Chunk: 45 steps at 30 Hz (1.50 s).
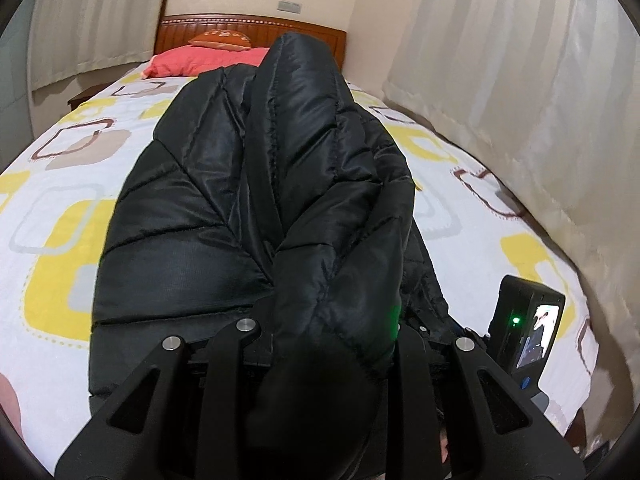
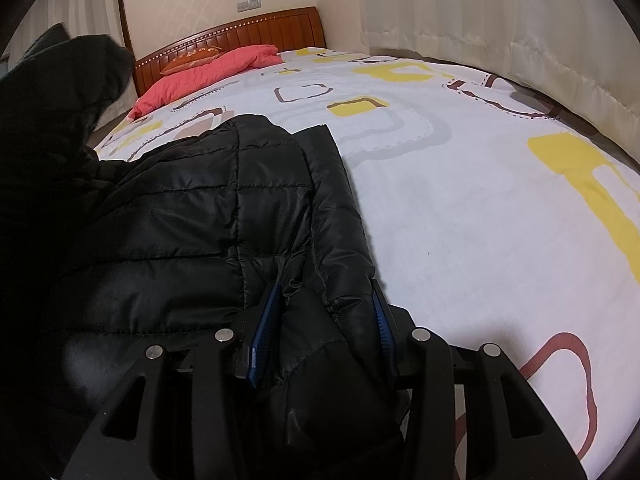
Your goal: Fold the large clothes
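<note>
A black quilted puffer jacket (image 1: 224,208) lies lengthwise on the patterned bed (image 1: 64,184). In the left wrist view a sleeve or side flap (image 1: 320,168) is lifted and runs back into my left gripper (image 1: 332,344), which is shut on it; the fabric hides its fingertips. In the right wrist view the jacket (image 2: 180,232) fills the left half. My right gripper (image 2: 326,320) has its blue pads (image 2: 268,320) closed on a bunched edge of the jacket. The right gripper's body (image 1: 528,328) shows at the right in the left wrist view.
A red pillow (image 2: 208,72) and an orange cushion (image 2: 192,58) lie at the wooden headboard (image 2: 256,32). Cream curtains (image 1: 520,100) hang close along the bed's right side. The white, yellow and brown sheet (image 2: 480,220) spreads to the jacket's right.
</note>
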Each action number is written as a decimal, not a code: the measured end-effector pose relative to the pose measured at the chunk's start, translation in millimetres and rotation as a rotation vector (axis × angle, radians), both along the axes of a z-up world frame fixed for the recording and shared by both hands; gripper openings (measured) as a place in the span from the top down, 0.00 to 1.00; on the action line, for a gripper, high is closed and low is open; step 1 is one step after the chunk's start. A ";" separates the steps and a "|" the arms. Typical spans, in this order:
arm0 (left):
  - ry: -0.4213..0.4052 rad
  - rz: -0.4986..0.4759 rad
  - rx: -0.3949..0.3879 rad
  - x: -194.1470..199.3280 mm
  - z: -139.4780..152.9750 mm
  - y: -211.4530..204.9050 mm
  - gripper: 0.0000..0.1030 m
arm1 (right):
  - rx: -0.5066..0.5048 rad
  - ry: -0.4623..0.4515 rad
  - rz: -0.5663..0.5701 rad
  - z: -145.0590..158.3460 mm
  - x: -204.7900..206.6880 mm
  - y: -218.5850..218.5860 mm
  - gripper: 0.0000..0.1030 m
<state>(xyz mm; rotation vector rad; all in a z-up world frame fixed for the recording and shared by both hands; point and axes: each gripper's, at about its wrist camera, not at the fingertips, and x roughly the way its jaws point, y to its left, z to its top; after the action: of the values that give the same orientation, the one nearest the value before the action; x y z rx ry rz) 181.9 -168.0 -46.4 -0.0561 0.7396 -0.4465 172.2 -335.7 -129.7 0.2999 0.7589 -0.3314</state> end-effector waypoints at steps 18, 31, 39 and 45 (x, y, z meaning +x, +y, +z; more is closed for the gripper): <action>0.019 -0.066 0.086 10.0 -28.4 -45.4 0.78 | 0.044 -0.013 -0.006 -2.4 -1.6 -5.4 0.58; -0.004 -0.085 0.113 7.1 -44.2 -60.8 0.78 | 0.066 -0.017 -0.012 -3.6 -2.5 -8.6 0.58; -0.021 -0.112 0.103 7.5 -45.8 -55.1 0.78 | 0.102 -0.023 -0.012 -2.0 -5.1 -14.4 0.57; -0.029 -0.110 0.110 -1.8 -30.8 -51.1 0.71 | 0.103 -0.014 -0.016 6.5 -7.9 -21.7 0.50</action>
<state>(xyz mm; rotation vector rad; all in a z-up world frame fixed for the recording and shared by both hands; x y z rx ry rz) 180.2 -219.1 -77.2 0.0940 0.7393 -0.5093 164.3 -357.4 -123.2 0.4049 0.7614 -0.3054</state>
